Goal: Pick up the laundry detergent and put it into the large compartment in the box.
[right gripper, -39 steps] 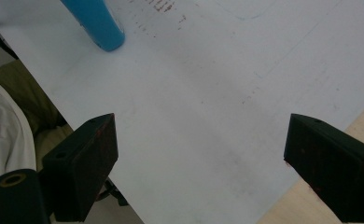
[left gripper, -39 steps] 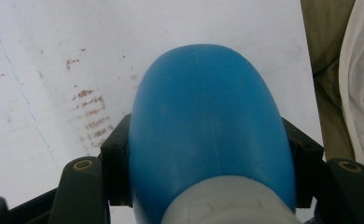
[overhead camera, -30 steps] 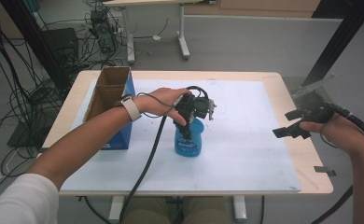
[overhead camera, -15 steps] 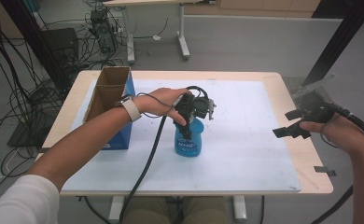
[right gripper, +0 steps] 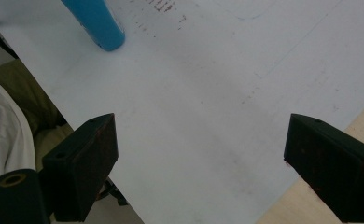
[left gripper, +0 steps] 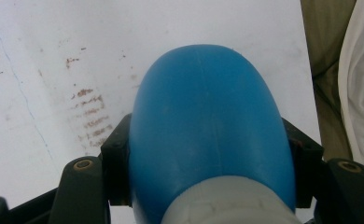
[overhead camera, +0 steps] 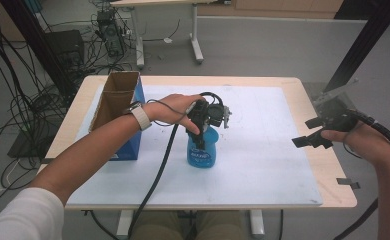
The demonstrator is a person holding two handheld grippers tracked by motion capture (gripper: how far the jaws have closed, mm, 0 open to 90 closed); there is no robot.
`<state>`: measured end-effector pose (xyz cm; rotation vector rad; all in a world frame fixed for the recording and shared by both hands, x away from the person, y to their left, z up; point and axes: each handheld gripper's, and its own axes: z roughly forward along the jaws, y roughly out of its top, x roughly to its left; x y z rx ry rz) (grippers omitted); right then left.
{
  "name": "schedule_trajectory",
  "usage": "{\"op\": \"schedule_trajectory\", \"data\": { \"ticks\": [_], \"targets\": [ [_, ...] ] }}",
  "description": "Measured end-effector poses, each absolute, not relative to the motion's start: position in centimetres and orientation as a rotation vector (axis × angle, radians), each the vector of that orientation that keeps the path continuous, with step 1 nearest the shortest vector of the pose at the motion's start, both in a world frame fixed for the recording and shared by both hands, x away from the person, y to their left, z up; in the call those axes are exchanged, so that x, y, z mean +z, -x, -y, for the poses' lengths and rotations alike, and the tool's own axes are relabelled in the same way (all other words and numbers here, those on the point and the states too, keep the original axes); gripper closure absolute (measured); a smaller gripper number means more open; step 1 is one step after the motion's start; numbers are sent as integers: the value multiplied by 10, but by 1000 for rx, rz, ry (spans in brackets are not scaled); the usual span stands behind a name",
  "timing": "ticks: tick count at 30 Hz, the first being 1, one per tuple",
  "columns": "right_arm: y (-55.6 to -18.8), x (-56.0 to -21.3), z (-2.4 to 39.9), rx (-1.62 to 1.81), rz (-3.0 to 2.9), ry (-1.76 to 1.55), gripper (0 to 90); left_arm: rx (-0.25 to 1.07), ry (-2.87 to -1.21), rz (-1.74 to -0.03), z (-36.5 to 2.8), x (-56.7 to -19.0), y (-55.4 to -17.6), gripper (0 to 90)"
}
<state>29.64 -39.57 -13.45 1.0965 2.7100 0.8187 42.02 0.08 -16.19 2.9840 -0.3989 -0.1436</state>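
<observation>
A blue bottle (overhead camera: 202,151) with a pale neck stands upright on the white mat (overhead camera: 263,155) near the middle of the table. My left gripper (overhead camera: 199,131) reaches down over it from above and is shut on its upper body. In the left gripper view the blue bottle (left gripper: 208,121) bulges between the two black jaws, which press on both its sides. My right gripper (overhead camera: 313,134) hovers open over the mat's right edge, well apart from the bottle. Its fingers (right gripper: 84,158) stand wide apart with nothing between them, and the bottle's base (right gripper: 98,25) shows far off.
An open cardboard box with a blue side (overhead camera: 117,112) stands on the table's left part, beside the left forearm. A small black piece (overhead camera: 348,182) lies near the table's right front corner. Cables and another table's legs (overhead camera: 195,35) lie on the floor beyond.
</observation>
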Motion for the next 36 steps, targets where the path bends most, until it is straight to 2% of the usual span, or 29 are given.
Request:
{"op": "schedule_trajectory", "data": {
  "ticks": [36],
  "targets": [
    [-295, -137, 397, 826, -2708, -1098, 97, -141, -2983, 376, -2, -162, -420, 369]
  ]
}}
